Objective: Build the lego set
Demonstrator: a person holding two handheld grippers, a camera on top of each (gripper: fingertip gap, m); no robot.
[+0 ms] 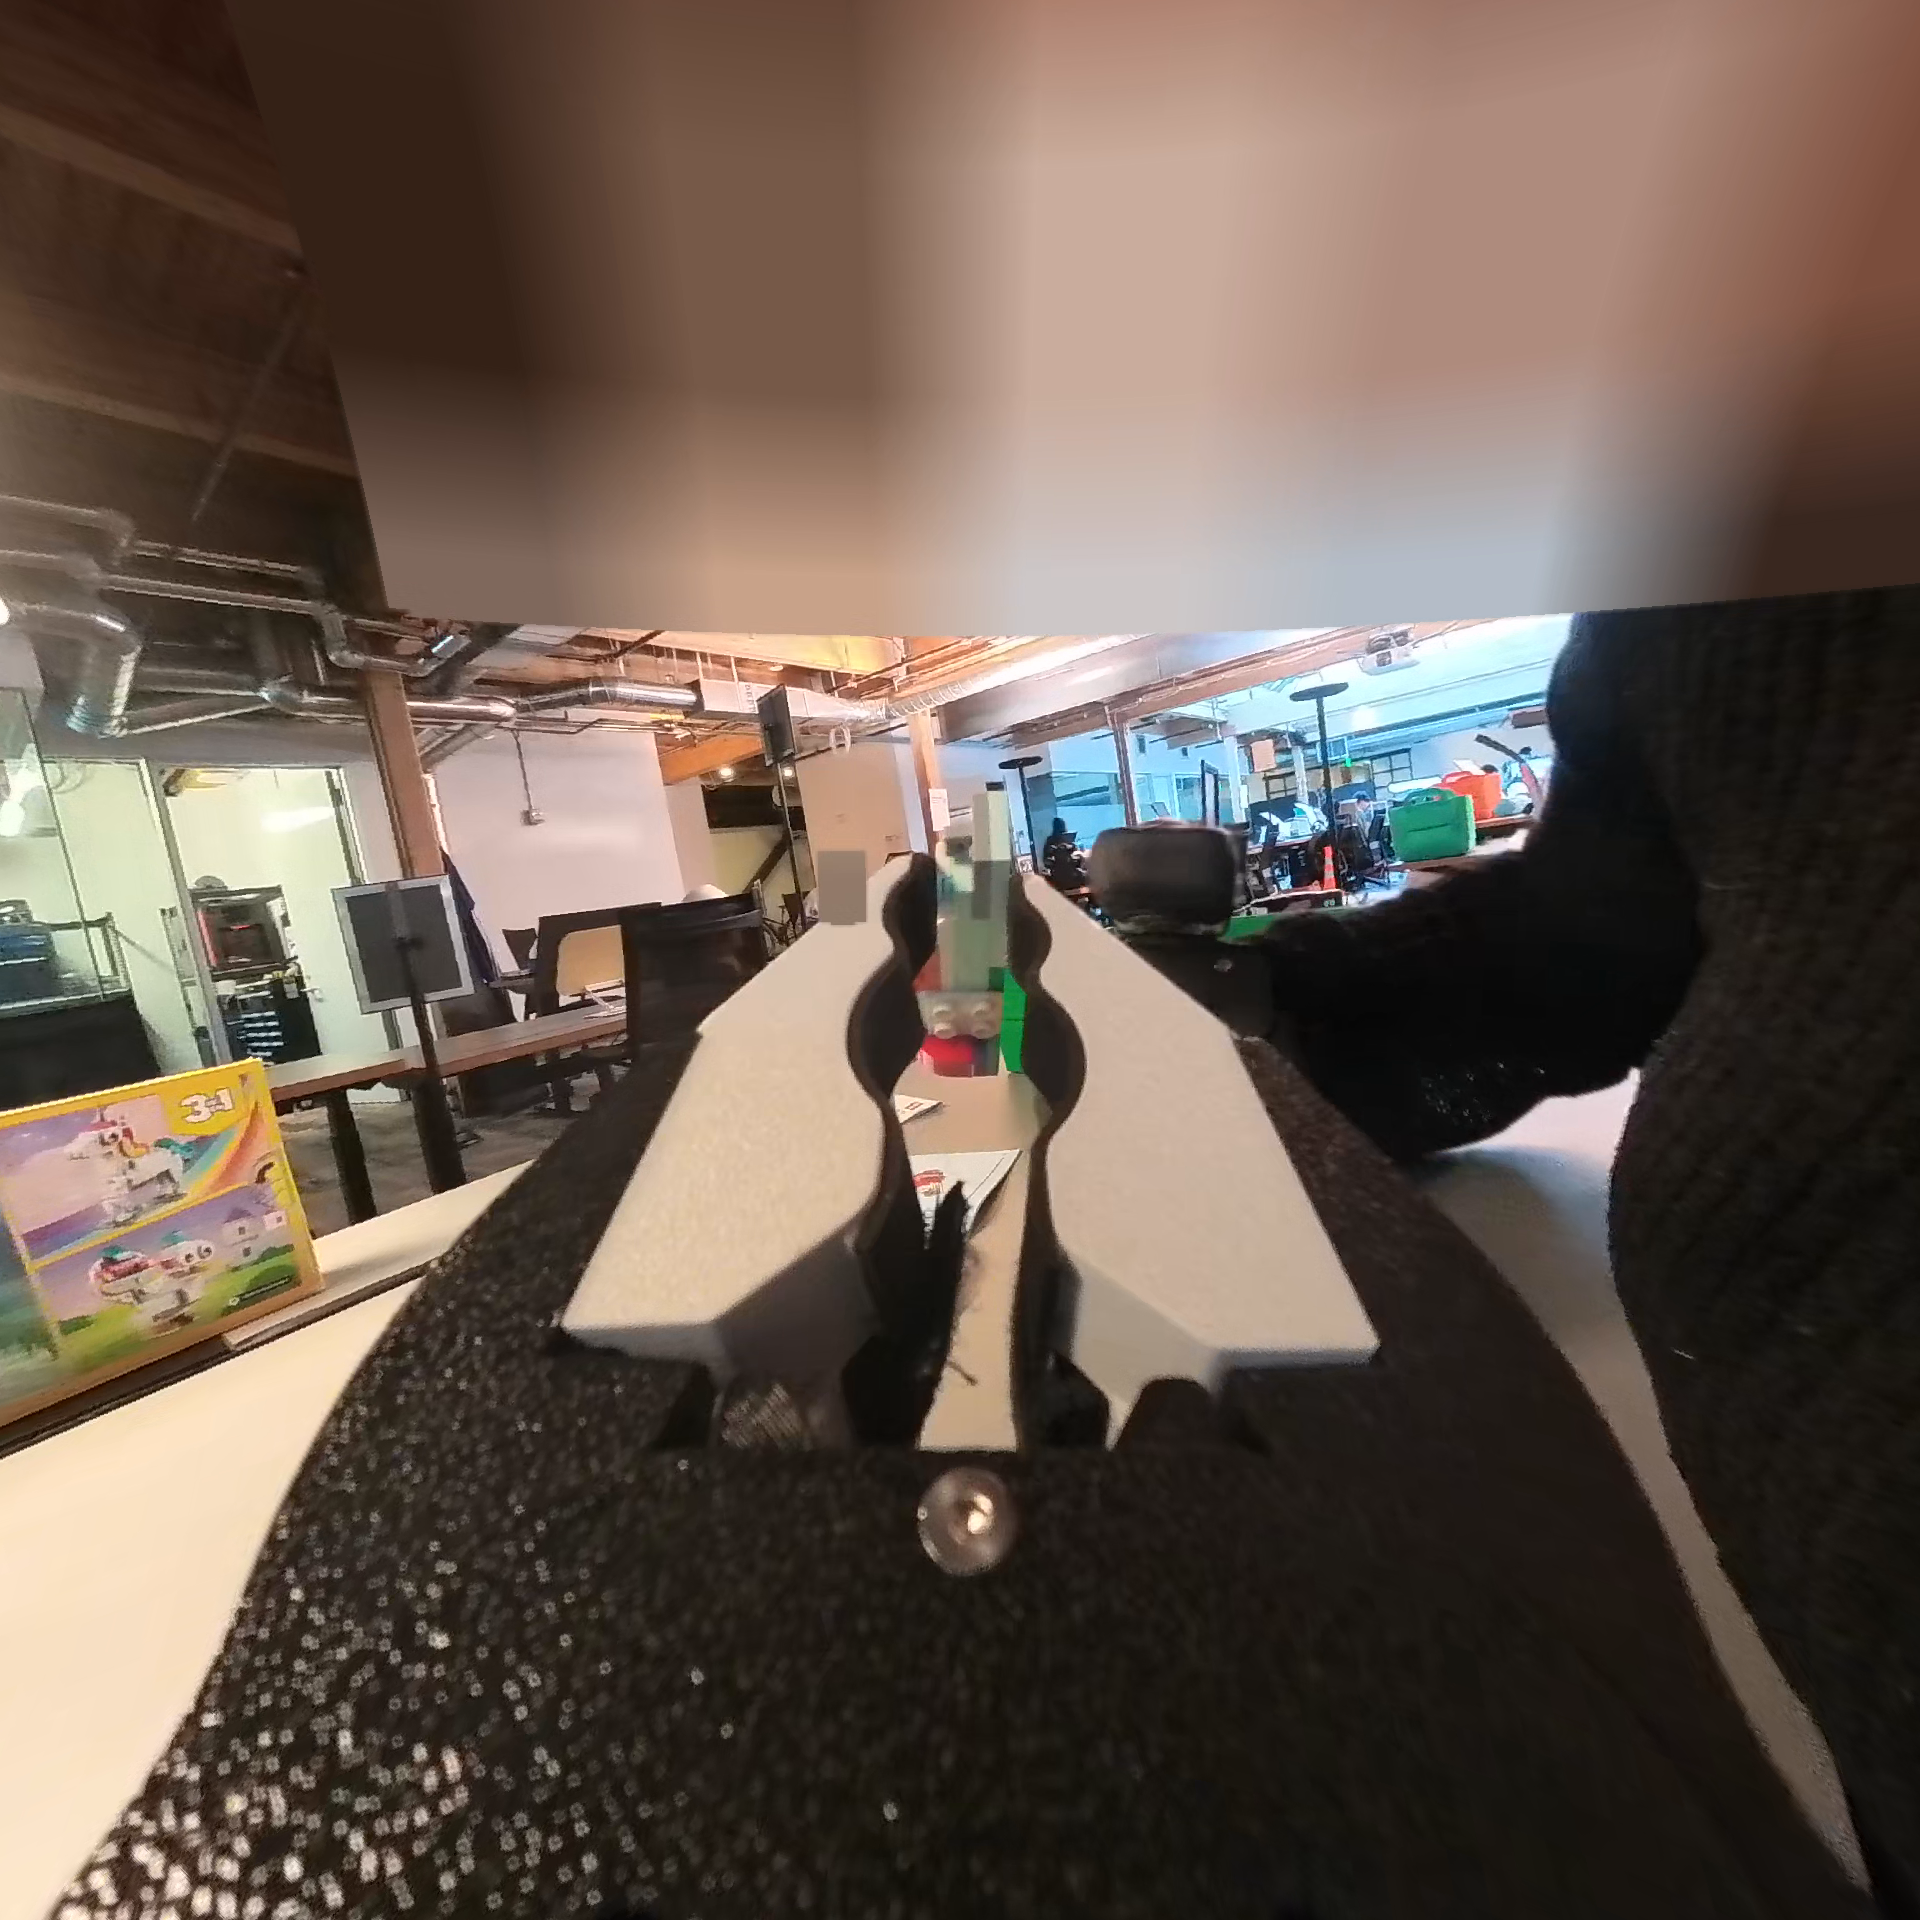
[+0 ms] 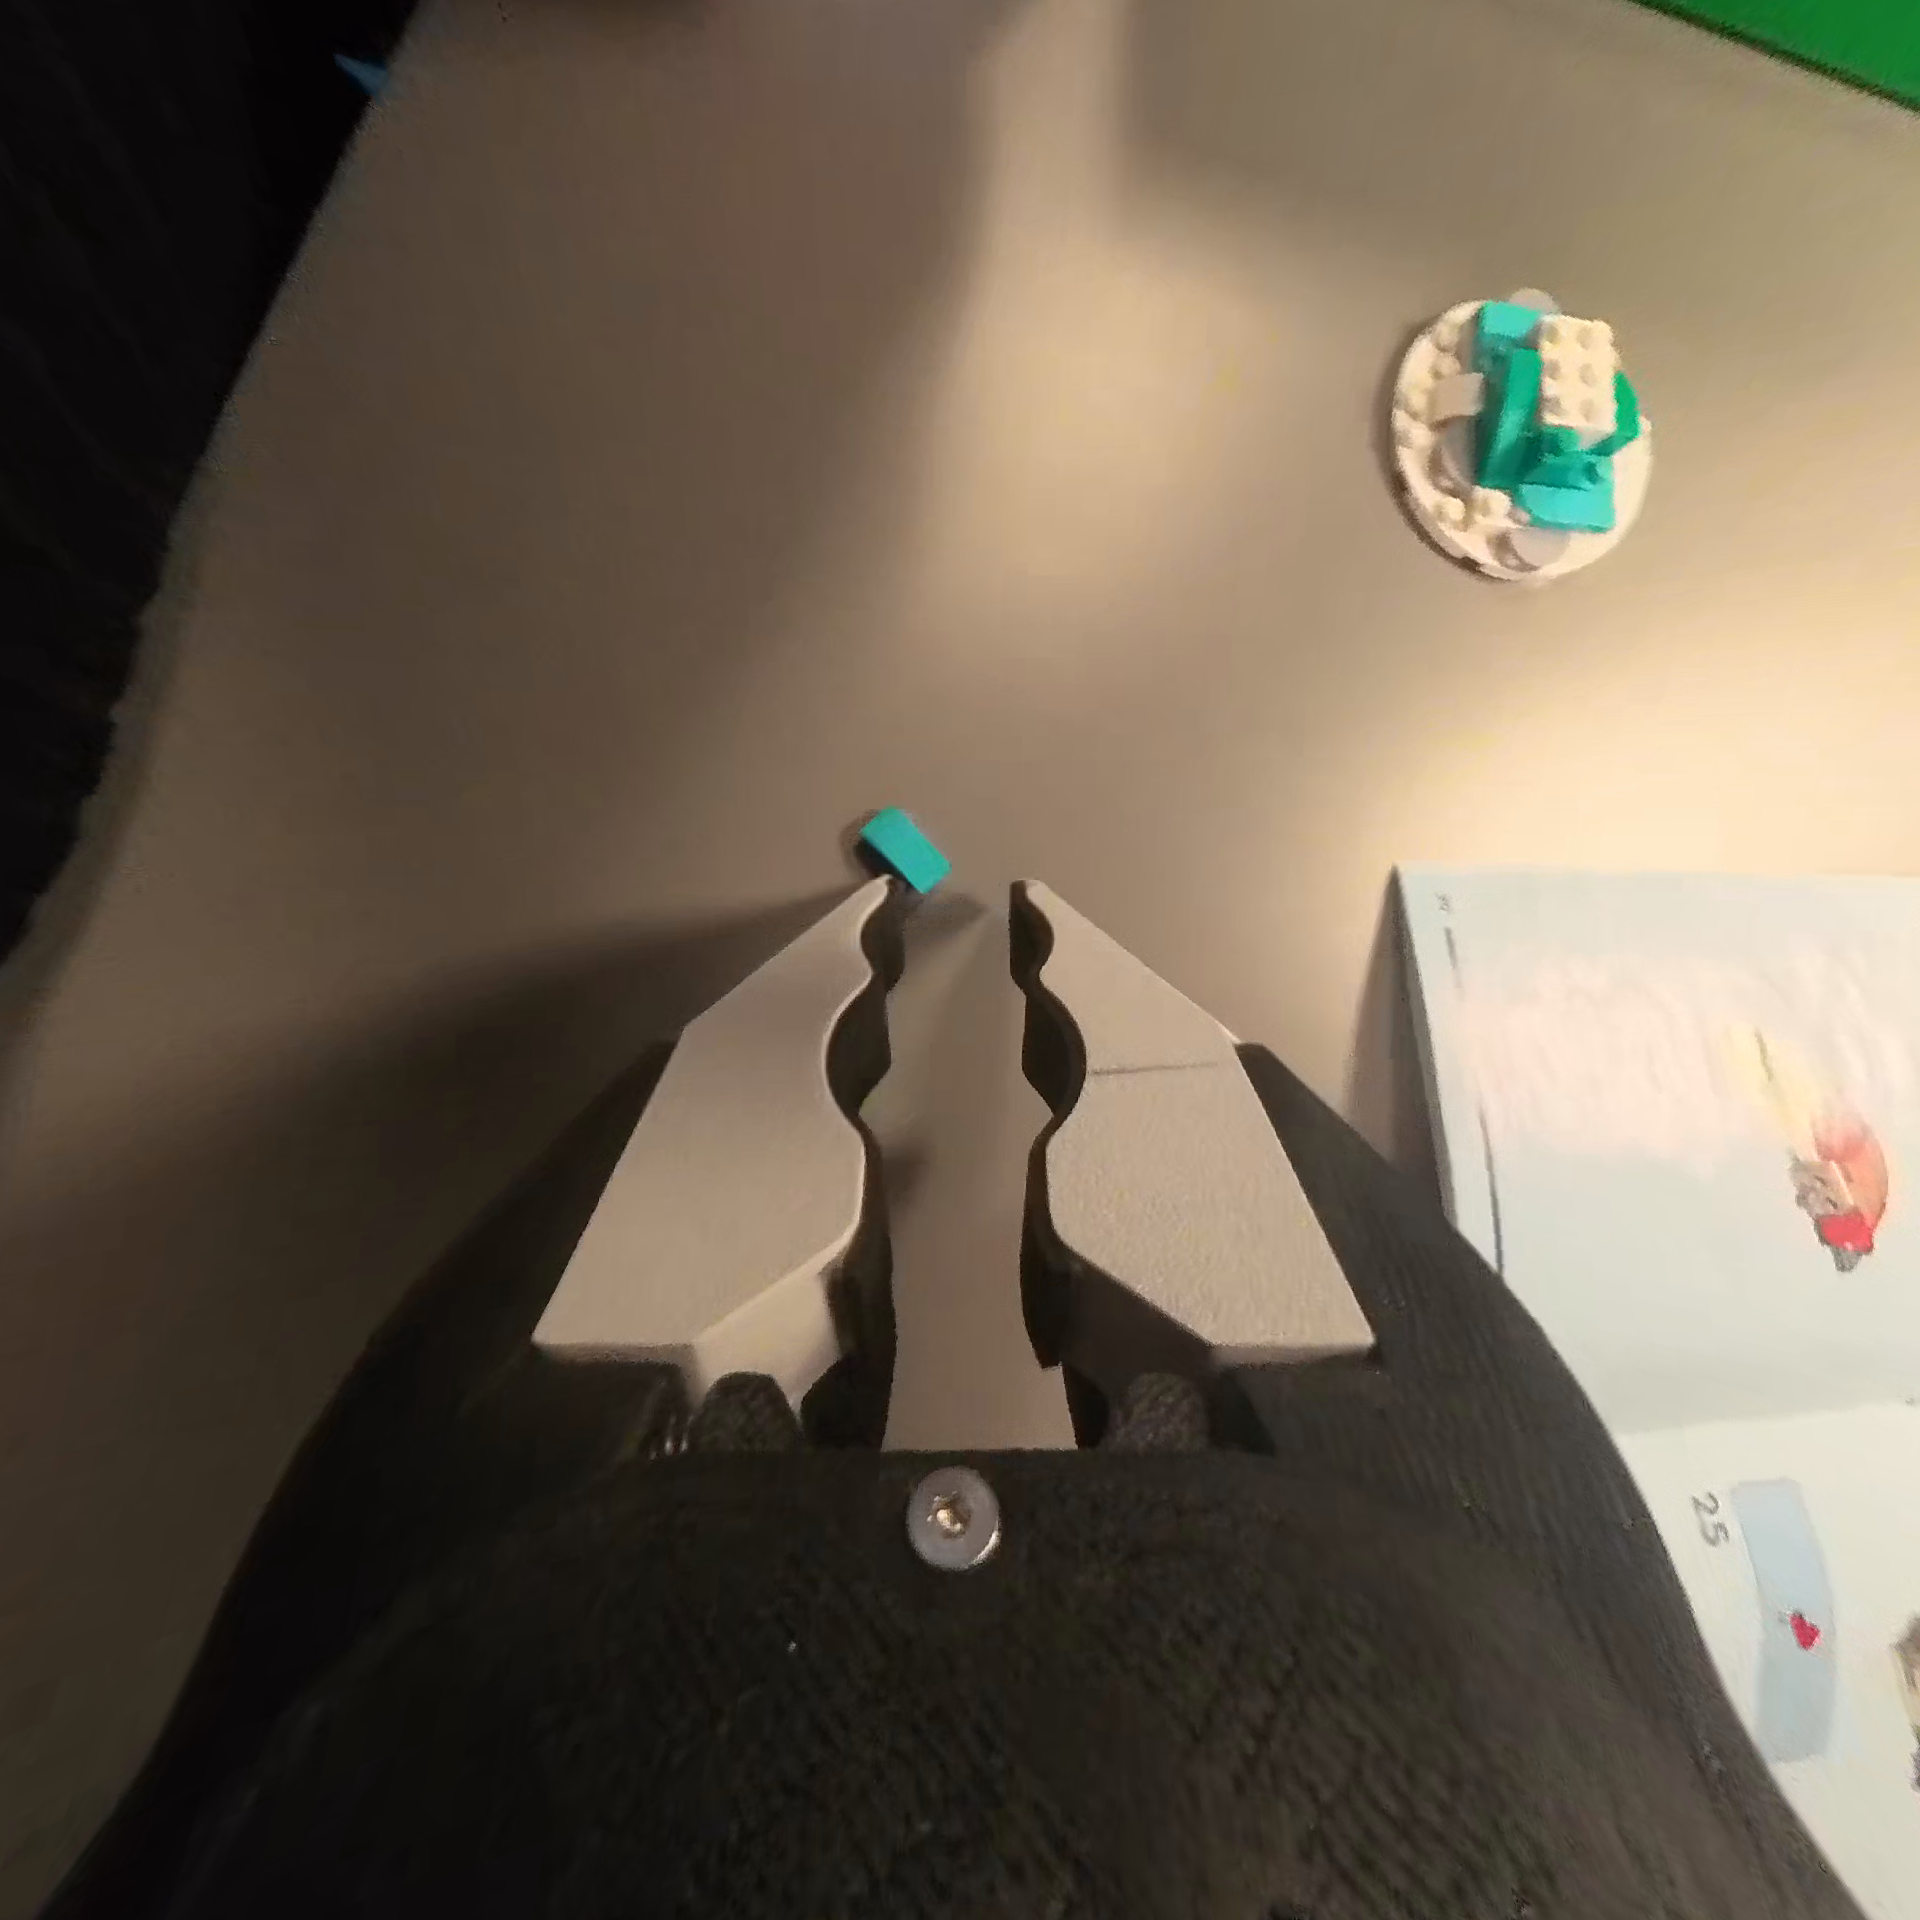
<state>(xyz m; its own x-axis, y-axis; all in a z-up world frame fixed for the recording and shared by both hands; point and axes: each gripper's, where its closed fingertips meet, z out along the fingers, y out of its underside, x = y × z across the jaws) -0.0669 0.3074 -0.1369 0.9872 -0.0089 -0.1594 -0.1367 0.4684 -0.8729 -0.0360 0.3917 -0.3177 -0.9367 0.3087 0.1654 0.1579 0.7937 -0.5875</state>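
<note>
Left gripper [image 1: 964, 883]: clamped on a small brick assembly [image 1: 971, 971], raised above the pale table [image 1: 156, 1558]. Open-plan office behind; set box [image 1: 145, 1226] at table edge.
Right gripper [image 2: 945, 888]: jaws parted, empty, teal brick [image 2: 904, 850] just ahead. Round white base with teal build [image 2: 1519, 436] farther off; instruction booklet [image 2: 1683, 1143] alongside.

Grey-fingered black hand-held gripper [image 2: 951, 883]

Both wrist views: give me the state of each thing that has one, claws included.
Left claw: shut on the lego assembly, raised off the table.
Right claw: open, empty, tips just short of the teal brick.
Teal brick: loose on the table, ungripped.
Round white base build: resting on the table, untouched.
Instruction booklet: open, flat.
Lego box: standing upright.
</note>
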